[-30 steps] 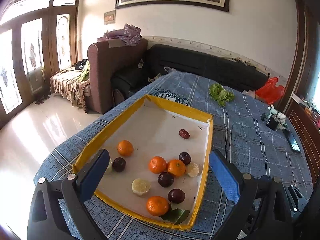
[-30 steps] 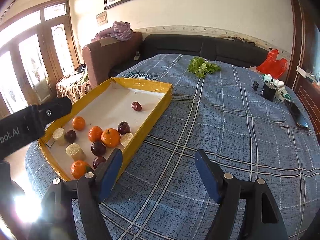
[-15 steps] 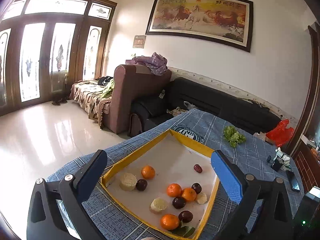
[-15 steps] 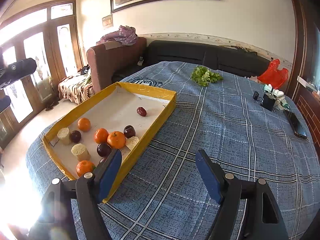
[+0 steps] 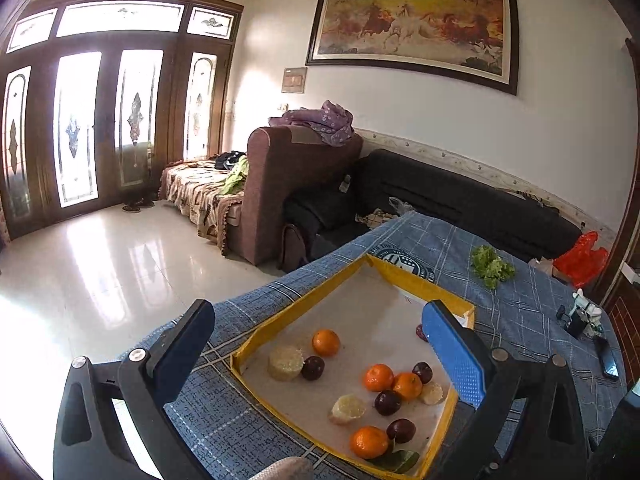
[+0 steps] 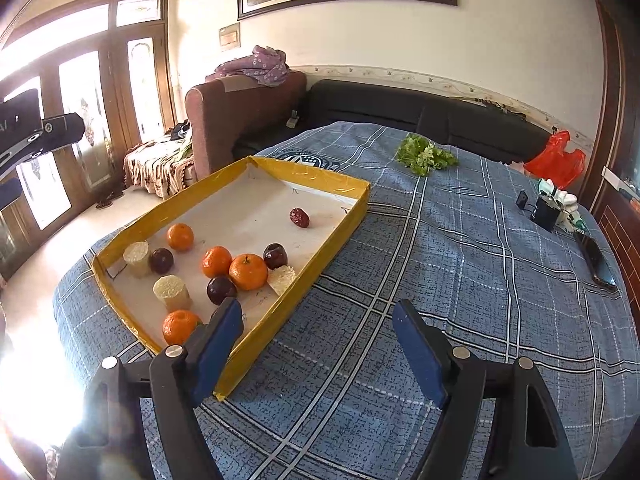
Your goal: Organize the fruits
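A yellow-rimmed white tray (image 6: 328, 236) (image 5: 256, 332) lies on the blue checked tablecloth. It holds several oranges (image 6: 248, 271) (image 5: 378, 377), several dark plums (image 6: 221, 289) (image 5: 387, 402), pale peeled fruit chunks (image 6: 172, 293) (image 5: 285, 362) and one red date (image 6: 299, 217). My left gripper (image 5: 320, 356) is open and empty, raised above the tray's near left end. My right gripper (image 6: 318, 350) is open and empty, above the tray's near right corner and the cloth.
A green lettuce bunch (image 6: 424, 155) lies far on the table. A red plastic bag (image 6: 554, 158), a small black-and-white device (image 6: 550, 208) and a dark phone (image 6: 596, 260) are at the right side. Sofas stand behind the table; tiled floor at left.
My left gripper has risen and drawn back to the left, so the tray looks smaller and lower in its view. My right gripper has shifted only slightly. No fruit has moved.
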A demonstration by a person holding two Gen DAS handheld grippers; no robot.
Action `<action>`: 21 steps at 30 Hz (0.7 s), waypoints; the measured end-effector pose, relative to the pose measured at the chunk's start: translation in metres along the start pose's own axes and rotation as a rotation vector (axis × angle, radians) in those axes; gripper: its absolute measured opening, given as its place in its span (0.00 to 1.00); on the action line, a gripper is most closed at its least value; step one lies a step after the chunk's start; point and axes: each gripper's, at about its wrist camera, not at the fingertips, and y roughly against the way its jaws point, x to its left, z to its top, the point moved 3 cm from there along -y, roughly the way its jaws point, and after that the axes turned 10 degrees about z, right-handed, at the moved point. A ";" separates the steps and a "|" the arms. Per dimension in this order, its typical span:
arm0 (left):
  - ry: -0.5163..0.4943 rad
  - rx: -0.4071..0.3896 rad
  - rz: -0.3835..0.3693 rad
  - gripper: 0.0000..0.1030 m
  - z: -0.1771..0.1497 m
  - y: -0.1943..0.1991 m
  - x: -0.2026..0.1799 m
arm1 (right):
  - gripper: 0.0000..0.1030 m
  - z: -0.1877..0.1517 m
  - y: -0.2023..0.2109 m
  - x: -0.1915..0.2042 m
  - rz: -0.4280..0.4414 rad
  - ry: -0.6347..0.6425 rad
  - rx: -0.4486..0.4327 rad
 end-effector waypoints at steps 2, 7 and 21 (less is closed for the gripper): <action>-0.001 0.018 -0.005 1.00 -0.003 -0.003 -0.002 | 0.83 -0.001 -0.002 0.003 0.000 0.010 0.005; 0.000 0.045 0.001 1.00 -0.008 -0.011 -0.001 | 0.86 -0.002 -0.007 0.009 -0.007 0.037 0.020; -0.029 0.137 -0.028 1.00 -0.022 -0.031 -0.005 | 0.86 -0.006 -0.018 0.008 -0.013 0.027 0.059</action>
